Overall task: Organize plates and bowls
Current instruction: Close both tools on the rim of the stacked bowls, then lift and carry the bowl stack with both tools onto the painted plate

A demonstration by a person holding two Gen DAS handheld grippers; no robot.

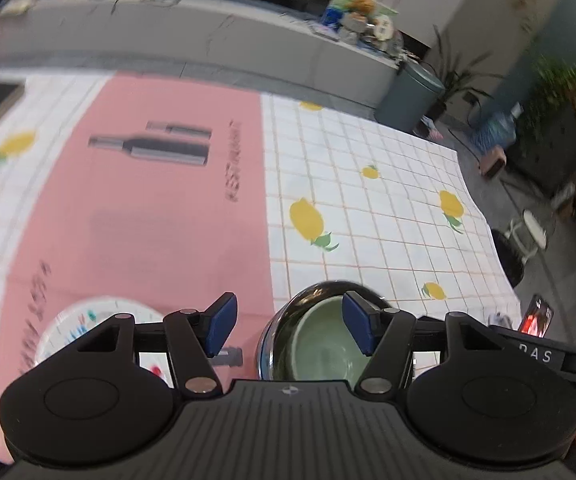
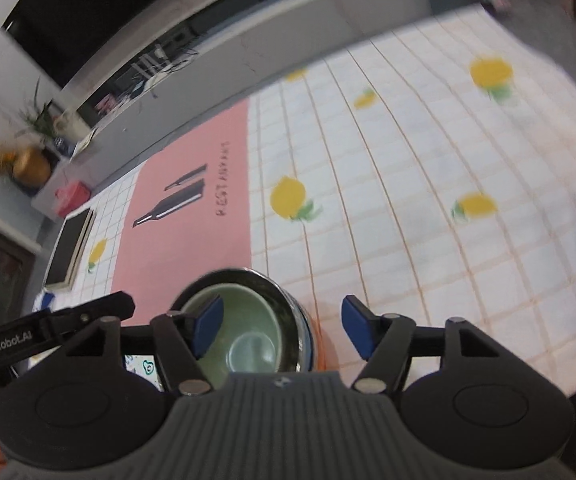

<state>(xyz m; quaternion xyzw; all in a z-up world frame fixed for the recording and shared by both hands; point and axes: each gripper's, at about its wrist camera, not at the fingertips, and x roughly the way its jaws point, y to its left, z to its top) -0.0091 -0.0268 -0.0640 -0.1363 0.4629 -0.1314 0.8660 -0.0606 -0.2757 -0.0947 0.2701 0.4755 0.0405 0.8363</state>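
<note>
The pale green bowl [image 1: 320, 344] sits nested inside a dark metal bowl [image 1: 284, 320], likely stacked there to gather the dishes in one spot, at the near edge of the lemon-print tablecloth [image 1: 388, 200]. Left of this stack lies a white patterned plate [image 1: 84, 316], apart from it. Above the stack, the left gripper [image 1: 286, 326] and right gripper [image 2: 282, 330] both hover with jaws wide apart, holding nothing.

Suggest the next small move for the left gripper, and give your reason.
Probably shift the left gripper toward the white patterned plate. Its jaws stand open and empty, the green bowl already sits nested in the metal bowl, and the plate lies apart on the pink mat.
</note>
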